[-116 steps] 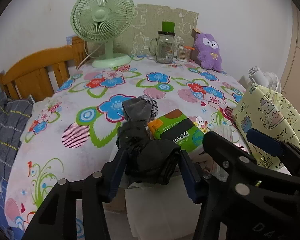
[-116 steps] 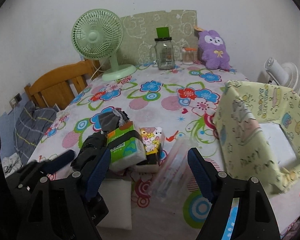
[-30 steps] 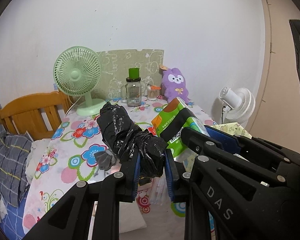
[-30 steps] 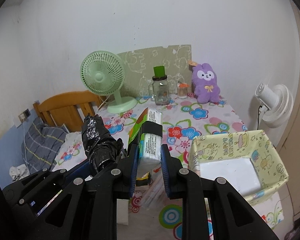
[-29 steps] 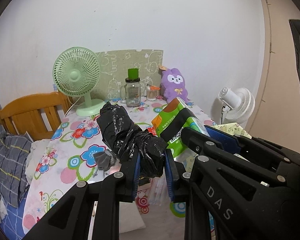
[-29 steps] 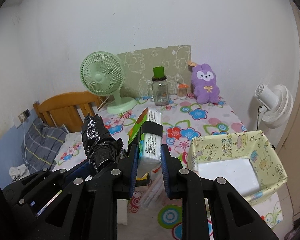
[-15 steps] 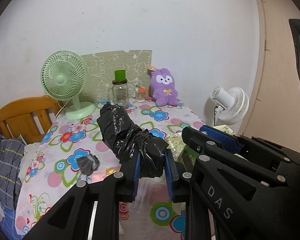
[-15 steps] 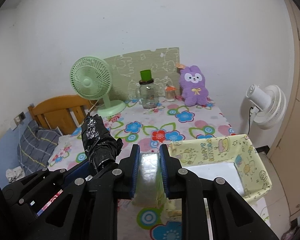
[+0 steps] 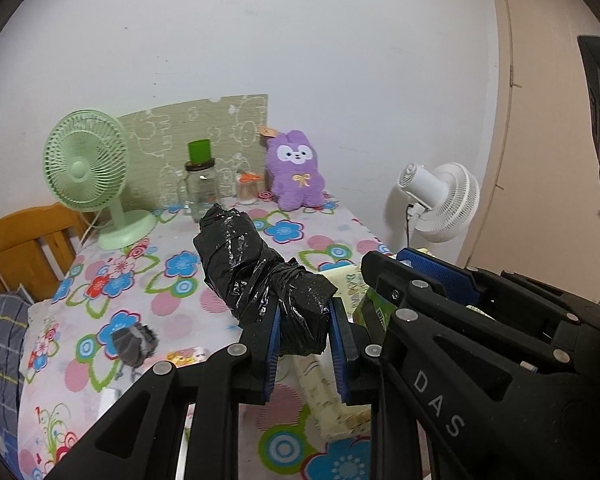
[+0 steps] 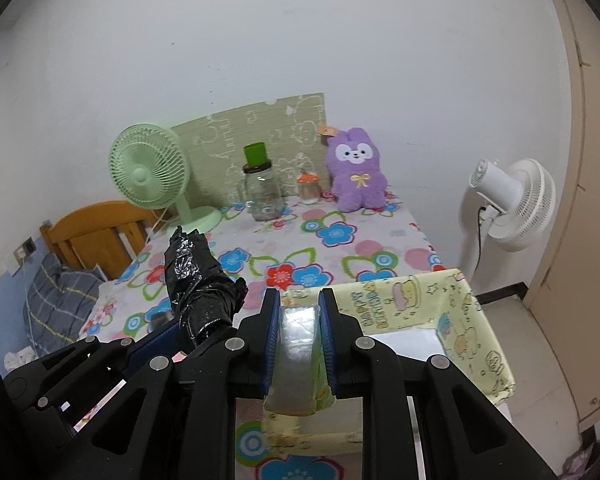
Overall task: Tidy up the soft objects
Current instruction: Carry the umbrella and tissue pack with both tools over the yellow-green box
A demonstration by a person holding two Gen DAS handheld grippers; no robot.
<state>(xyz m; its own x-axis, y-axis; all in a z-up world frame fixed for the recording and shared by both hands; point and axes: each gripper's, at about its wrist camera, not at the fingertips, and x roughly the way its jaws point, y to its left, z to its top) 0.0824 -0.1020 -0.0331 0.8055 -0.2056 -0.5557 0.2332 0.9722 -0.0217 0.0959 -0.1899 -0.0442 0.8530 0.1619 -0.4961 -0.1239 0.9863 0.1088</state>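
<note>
Soft things were both in the air above the flowered table (image 10: 340, 256). To do the step well, each should be carried fully over the yellow fabric bin (image 10: 472, 320) and lowered inside before release. Left gripper (image 9: 304, 344) was clamped on a crinkly black plastic bundle (image 9: 256, 272). Right gripper (image 10: 299, 344) was squeezed on a pale, glossy tissue pack (image 10: 298, 360) at the bin's near edge.

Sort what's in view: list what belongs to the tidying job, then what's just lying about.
Job: black plastic bundle in left gripper; tissue pack in right gripper; yellow fabric bin; grey sock.

Lying about: green fan; glass jar; purple plush; white fan.
</note>
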